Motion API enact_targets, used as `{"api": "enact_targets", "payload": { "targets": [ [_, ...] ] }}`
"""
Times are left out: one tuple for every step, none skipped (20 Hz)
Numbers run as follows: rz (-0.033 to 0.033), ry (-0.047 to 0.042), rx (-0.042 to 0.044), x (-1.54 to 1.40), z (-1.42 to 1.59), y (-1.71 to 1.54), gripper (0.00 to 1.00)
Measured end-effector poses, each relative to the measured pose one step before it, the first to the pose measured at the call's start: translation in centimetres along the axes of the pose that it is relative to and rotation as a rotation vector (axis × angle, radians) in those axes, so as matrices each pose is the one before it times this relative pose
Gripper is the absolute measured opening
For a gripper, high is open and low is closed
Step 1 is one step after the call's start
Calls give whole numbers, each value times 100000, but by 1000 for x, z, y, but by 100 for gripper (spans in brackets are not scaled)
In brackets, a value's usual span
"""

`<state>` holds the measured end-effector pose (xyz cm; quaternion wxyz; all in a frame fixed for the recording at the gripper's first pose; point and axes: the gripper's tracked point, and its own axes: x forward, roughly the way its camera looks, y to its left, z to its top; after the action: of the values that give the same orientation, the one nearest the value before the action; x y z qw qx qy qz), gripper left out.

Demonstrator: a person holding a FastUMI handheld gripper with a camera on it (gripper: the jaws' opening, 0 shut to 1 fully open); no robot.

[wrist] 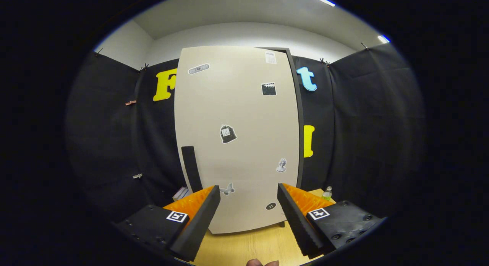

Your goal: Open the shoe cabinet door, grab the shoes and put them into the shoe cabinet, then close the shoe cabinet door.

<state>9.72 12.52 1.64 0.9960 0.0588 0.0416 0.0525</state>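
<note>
**Tongs spread in front of the closed shoe cabinet door**

Tongs [248, 208] spread wide, holding nothing, both fingers [198, 224] apart with a broad gap between. Raised above a light wooden table [244, 247], pointing straight at the shoe cabinet door [237, 143]. At the very bottom, between the fingers, a fingertip or two of a person's hand [261, 263].

Just ahead of the fingers: the door, pale beige, tall, standing upright on the table and seemingly shut, its lower edge visible in the gap between the fingers. Not touching the tongs. A dark vertical handle [191, 168] near the door's left edge, low down, just above the left finger. Several small stickers [227, 134] scattered over the door face, too small to make out in detail. A dark frame edge [300, 117] running down the door's right side.

Beyond the left finger, beside the door's lower left corner, something pale and flat [181, 192], partly hidden, hard to identify. Beyond the right finger, on the table to the right of the cabinet, a small clear bottle [327, 193] with greenish contents.

Behind everything, black cloth wall [107, 143] on both sides, a few clips [130, 102] pinned to it on the left, white wall and ceiling above.
</note>
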Motion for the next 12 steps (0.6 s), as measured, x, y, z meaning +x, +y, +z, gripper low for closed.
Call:
{"api": "enact_targets", "payload": {
  "targets": [
    [61,100,-57,-35,-1,13,98],
    [22,89,-37,-90,-149,81,98],
    [152,69,38,8,-1,77,98],
    [27,86,146,19,-25,39,98],
    [87,35,25,2,-26,-24,98],
    [-88,110,-63,30,-50,-32,98],
    [17,109,-201,7,-2,-9,98],
    [-96,-74,-122,-15,-9,-24,98],
    [-23,-11,28,-38,25,-30,98],
    [-2,-180,137,-12,77,-22,98],
    [-140,53,218,35,32,-117,98],
    [-135,130,285,-11,-67,-115,98]
  ]
}}
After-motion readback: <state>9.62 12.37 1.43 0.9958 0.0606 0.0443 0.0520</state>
